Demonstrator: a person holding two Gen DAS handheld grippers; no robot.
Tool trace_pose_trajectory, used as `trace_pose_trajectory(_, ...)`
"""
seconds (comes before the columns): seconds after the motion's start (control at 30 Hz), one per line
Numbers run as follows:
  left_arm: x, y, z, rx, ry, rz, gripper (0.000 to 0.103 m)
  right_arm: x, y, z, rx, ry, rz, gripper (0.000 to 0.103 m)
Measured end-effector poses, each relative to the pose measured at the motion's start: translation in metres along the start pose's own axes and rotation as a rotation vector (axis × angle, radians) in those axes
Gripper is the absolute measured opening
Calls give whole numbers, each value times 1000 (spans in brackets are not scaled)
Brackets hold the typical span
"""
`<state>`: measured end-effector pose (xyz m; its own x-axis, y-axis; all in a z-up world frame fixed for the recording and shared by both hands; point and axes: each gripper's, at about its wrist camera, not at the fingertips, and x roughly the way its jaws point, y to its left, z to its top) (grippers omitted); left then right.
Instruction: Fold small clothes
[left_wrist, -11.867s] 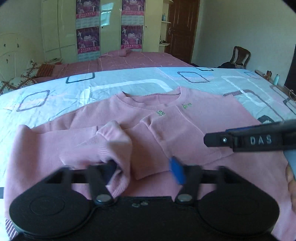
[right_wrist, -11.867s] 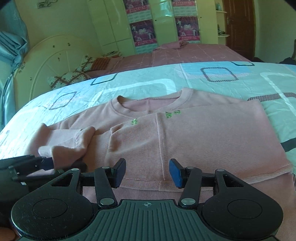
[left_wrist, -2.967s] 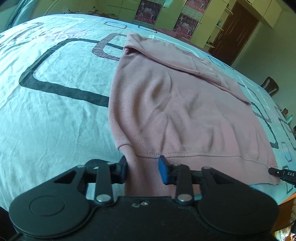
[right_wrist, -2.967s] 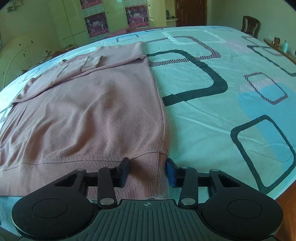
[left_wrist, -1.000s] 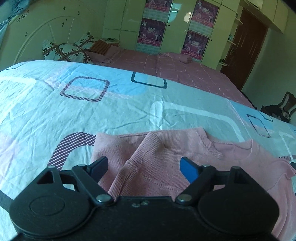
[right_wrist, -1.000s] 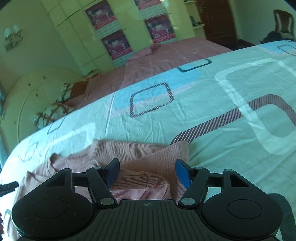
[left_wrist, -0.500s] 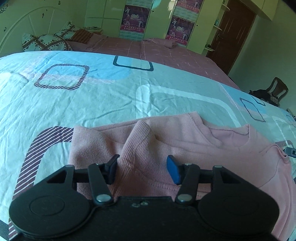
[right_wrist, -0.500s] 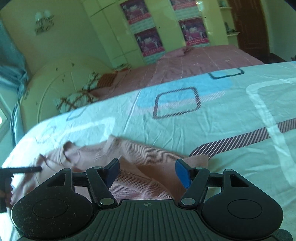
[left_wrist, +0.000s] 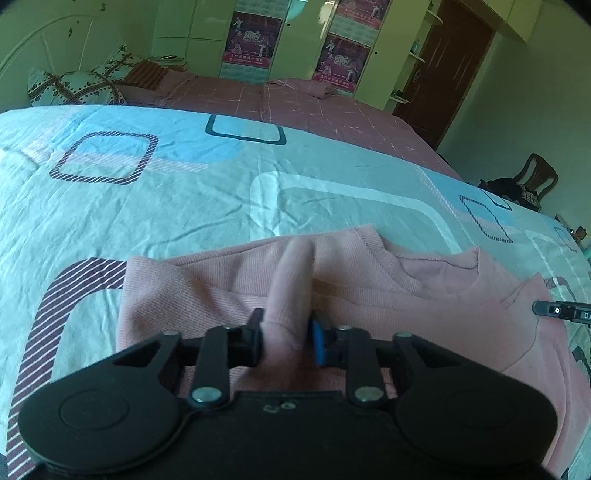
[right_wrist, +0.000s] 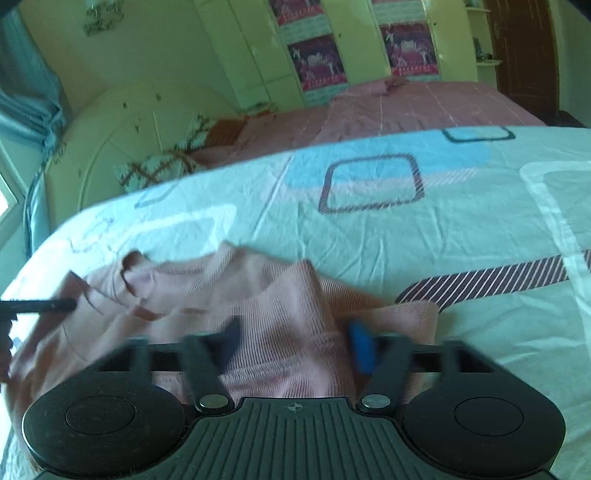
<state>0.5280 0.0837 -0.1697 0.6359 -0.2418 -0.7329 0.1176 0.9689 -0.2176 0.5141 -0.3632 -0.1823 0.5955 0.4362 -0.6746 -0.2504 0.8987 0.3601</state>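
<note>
Pinching a raised ridge of the pink sweater (left_wrist: 369, 295) lying on the bed (left_wrist: 184, 199), the left hand-held gripper (left_wrist: 287, 341) has just been closing and is clamping the knit; the right hand-held gripper (right_wrist: 295, 341) is closing around another bunch, contact blurred. A shallow, uneven bite could be letting fabric slip when lifting.

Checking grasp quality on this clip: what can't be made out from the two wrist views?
- Right wrist view: right gripper is motion-blurred; whether its fingers press the pink sweater is unclear.
- Left wrist view: left gripper body hides the sweater's near edge.
- Both views: the opposite gripper is cut off at the frame edge.
</note>
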Motion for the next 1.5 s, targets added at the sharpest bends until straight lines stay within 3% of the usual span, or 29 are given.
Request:
trace_pose_trajectory(0.07,0,-5,-1,31,-13,18,15,4,5,-2,-39,11,-31,27)
trace_pose_trajectory(0.13,-2,-9,-2,45,-45,44,12,4,6,-1,-49,18,-43,12)
trace_pose_trajectory(0.2,-12,-11,-2,44,-116,82,11,0,9,1,-59,6,-49,10)
trace_pose_trajectory(0.33,-28,2,3,-35,-234,180,8,-26,15,9,-41,-126,-61,9)
trace_pose_trajectory(0.43,-17,10,2,-83,-214,239,8,-24,17,9,-30,-161,-120,9)
trace_pose_trajectory(0.57,-1,2,-9,-17,-184,322,8,8,11,0,36,-73,-202,9)
trace_pose_trajectory(0.77,6,2,-7,-10,-181,415,8,6,16,1,23,-96,-236,10)
trace_pose_trajectory(0.83,4,-4,-9,14,-183,426,10,2,15,0,48,-67,-219,17)
trace_pose_trajectory(0.87,1,-6,-9,17,-186,419,13,-3,15,-2,58,-69,-213,31)
trace_pose_trajectory(0.9,-4,-7,-10,22,-187,420,17,-9,16,-5,60,-74,-212,53)
trace_pose_trajectory(0.97,-17,-10,-13,24,-199,412,23,-21,19,-12,68,-88,-213,68)
trace_pose_trajectory(1.13,-59,-24,-26,49,-239,367,29,-47,20,-32,106,-61,-190,67)
trace_pose_trajectory(1.17,-67,-29,-31,59,-245,354,30,-51,22,-38,106,-56,-191,62)
trace_pose_trajectory(1.2,-74,-34,-37,72,-250,338,32,-54,24,-43,102,-46,-192,46)
trace_pose_trajectory(1.23,-79,-39,-44,83,-249,326,35,-56,26,-49,99,-31,-188,40)
trace_pose_trajectory(1.33,-83,-53,-64,110,-213,287,36,-57,31,-61,94,4,-191,35)
trace_pose_trajectory(1.47,-68,-60,-88,142,-142,295,36,-60,37,-71,71,30,-243,4)
trace_pose_trajectory(1.5,-63,-58,-91,142,-126,309,38,-62,39,-73,59,31,-253,3)
